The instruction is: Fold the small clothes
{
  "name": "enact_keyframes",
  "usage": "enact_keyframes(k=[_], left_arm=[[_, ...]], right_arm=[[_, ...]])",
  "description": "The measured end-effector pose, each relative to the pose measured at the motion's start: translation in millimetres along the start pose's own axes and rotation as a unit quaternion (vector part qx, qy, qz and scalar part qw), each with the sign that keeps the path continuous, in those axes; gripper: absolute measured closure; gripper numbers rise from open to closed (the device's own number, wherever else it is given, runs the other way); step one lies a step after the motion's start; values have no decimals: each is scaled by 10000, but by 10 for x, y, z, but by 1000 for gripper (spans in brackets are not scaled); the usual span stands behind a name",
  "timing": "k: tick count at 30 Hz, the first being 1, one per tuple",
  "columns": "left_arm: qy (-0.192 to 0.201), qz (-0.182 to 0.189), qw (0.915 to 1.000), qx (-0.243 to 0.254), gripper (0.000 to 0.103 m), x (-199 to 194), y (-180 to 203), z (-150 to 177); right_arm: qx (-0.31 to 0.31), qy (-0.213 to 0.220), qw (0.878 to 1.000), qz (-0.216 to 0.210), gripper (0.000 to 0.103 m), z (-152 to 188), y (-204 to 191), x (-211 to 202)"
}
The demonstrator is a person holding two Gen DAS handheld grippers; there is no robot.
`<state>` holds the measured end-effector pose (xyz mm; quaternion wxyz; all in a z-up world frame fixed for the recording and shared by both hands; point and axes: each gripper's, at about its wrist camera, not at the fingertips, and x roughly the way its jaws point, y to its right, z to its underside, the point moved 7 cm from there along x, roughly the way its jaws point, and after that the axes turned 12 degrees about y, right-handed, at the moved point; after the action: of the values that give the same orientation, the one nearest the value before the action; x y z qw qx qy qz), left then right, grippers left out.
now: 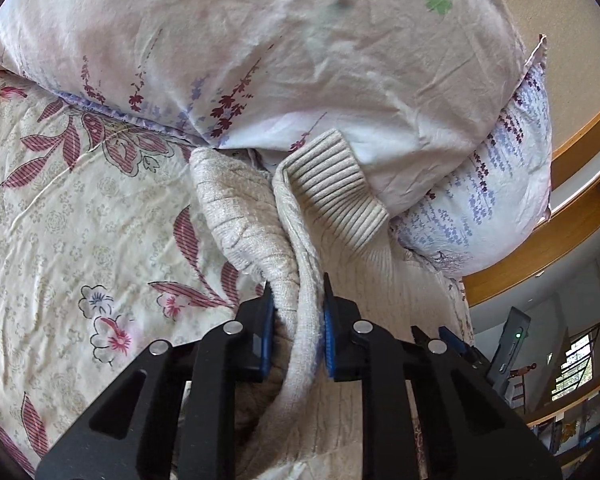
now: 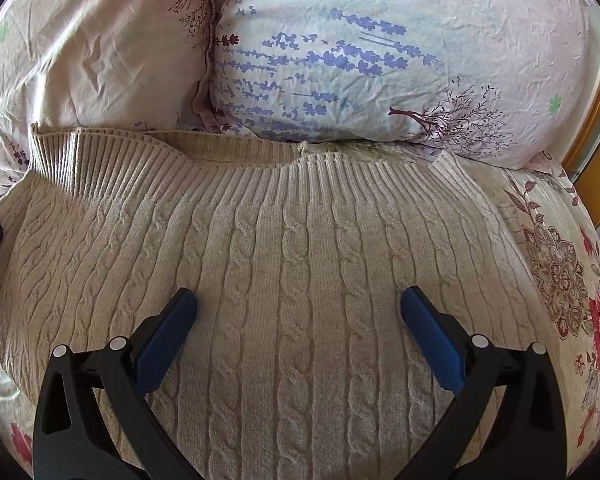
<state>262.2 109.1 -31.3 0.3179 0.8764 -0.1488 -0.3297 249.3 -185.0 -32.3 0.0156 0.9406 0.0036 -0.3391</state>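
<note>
Sweater (image 2: 284, 280), beige cable-knit with ribbed hem, lies below the pillows (image 2: 340, 60). Left gripper (image 1: 298, 304) pinches a bunched fold of it. Right gripper (image 2: 298, 300) hovers over the sweater, tilted down, jaws spread wide.

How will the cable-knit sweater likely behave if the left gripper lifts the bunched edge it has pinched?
Probably floppy: the sweater already folds and droops between the left gripper's fingers. It looks thick-knit, so likely heavyish, dragging behind rather than rising flat. The ribbed, textured knit should resist slipping from the pads.

Left gripper (image 1: 298, 300) pinching sweater (image 1: 300, 248)
</note>
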Motion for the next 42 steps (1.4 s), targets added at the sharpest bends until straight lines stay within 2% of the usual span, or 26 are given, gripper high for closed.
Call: enact_keyframes(k=[4, 9, 13, 16, 18, 19, 21, 24, 26, 27, 28, 29, 30, 32, 34, 36, 37, 40, 42], left_arm=[[131, 387, 9991, -132, 85, -63, 248, -72], [170, 654, 9977, -99, 85, -49, 532, -79], [189, 1044, 9939, -316, 85, -30, 765, -80], [197, 1385, 9896, -320, 92, 19, 1045, -57], [117, 1588, 9870, -211, 103, 83, 1240, -3], [69, 1640, 9864, -117, 103, 137, 1343, 33], [-60, 1465, 9892, 59, 103, 265, 1428, 121], [-451, 1179, 9919, 155, 103, 421, 1372, 291], [-474, 756, 9951, 419, 101, 409, 1264, 330], [-416, 532, 9961, 571, 88, 371, 1200, 315], [-375, 358, 9964, 677, 81, 325, 1128, 287], [-315, 84, 9964, 780, 61, 283, 1069, 237], [-257, -229, 9953, 910, 50, 243, 1000, 186], [-197, -535, 9905, 1251, 47, 212, 1027, 119], [-348, -920, 9798, 1741, 43, 272, 1123, 153], [-564, -1379, 9595, 2389, 40, 402, 1249, 249], [-589, -1647, 9467, 2706, 39, 456, 1295, 309], [-589, -2373, 8984, 3649, 31, 618, 1404, 509], [-656, -2700, 8695, 4085, 30, 745, 1438, 659]], right_arm=[[-27, -5, 10000, -21, 1, -1, -12, 4], [-54, -6, 10000, -45, 1, 0, -21, 2], [-57, 25, 10000, -69, 1, 13, -19, -7], [-62, 138, 9998, -154, 1, 28, 3, -25], [-85, 292, 9991, -288, 1, 48, 20, -52], [-55, 301, 9989, -355, 1, 62, 36, -61], [-38, 280, 9987, -430, 1, 65, 57, -68], [-85, 299, 9984, -469, 1, 71, 68, -78], [-79, 293, 9984, -486, 1, 75, 78, -82], [-77, 290, 9984, -486, 1, 77, 89, -85], [-74, 289, 9984, -480, 1, 76, 94, -84], [-66, 285, 9985, -462, 1, 81, 103, -91], [-67, 281, 9986, -447, 1, 81, 107, -90], [-77, 282, 9986, -435, 1, 78, 87, -81], [-82, 278, 9986, -447, 1, 67, 68, -63], [-89, 268, 9985, -465, 1, 53, 53, -48], [-95, 265, 9984, -485, 1, 45, 45, -39], [-92, 233, 9981, -565, 1, 37, 56, -42], [-104, 200, 9980, -588, 1, 44, 71, -60]])
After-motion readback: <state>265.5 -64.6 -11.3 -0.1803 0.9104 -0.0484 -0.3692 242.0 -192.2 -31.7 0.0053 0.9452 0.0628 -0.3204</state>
